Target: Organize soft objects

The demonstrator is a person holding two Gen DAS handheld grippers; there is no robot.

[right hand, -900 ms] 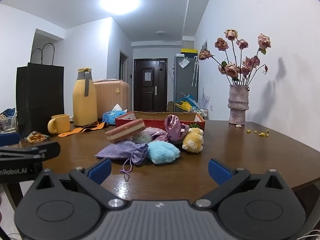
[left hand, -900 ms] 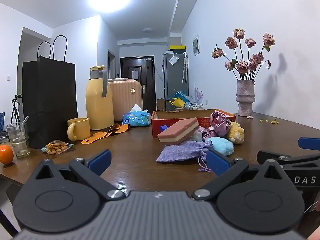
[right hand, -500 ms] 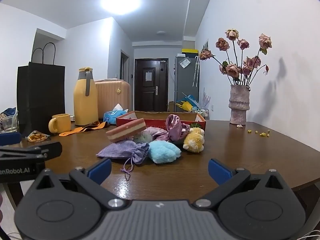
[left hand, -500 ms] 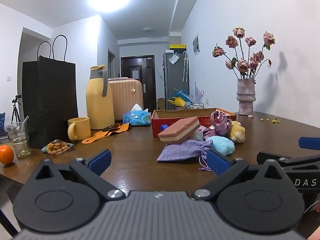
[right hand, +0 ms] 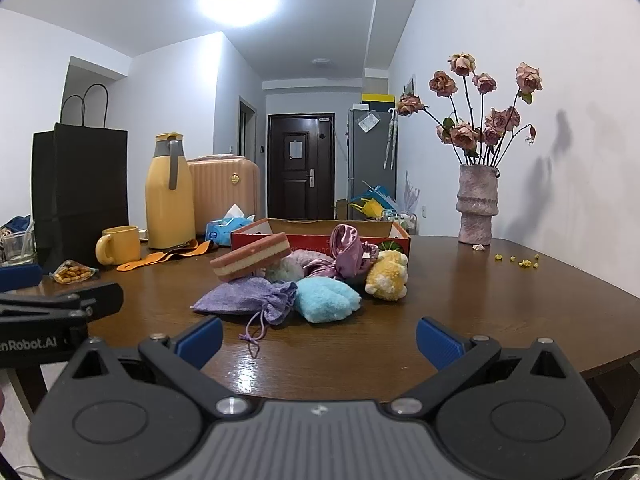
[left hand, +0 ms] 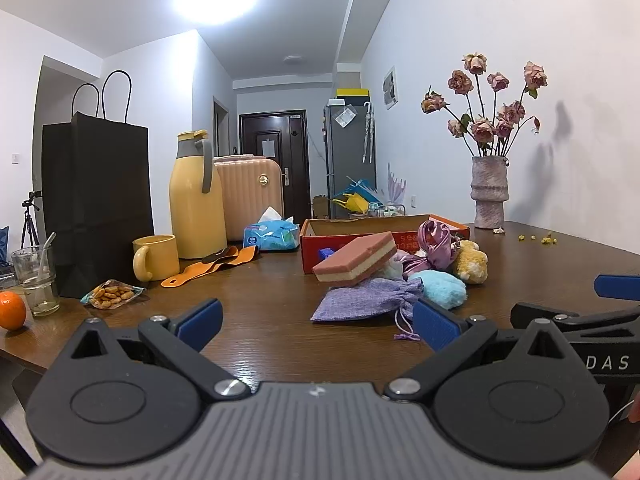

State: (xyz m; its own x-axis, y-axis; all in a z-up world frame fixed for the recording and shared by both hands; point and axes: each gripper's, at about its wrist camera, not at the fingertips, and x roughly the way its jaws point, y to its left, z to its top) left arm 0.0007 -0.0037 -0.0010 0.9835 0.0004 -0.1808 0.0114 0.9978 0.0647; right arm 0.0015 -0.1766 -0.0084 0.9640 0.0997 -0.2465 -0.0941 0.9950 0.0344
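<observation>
Both grippers, left (left hand: pixel 316 322) and right (right hand: pixel 318 338), spread wide, empty, short of purple pouch (right hand: pixel 244 294). Orange (left hand: pixel 12 310) far left of pouch, in left view only.

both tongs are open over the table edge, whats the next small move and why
Probably ease the right tongs forward toward the purple drawstring pouch. It lies nearest, at the front of the soft pile, flat on the table and almost straight ahead. Both tongs are empty and short of the pile; the red box waits behind it.
</observation>
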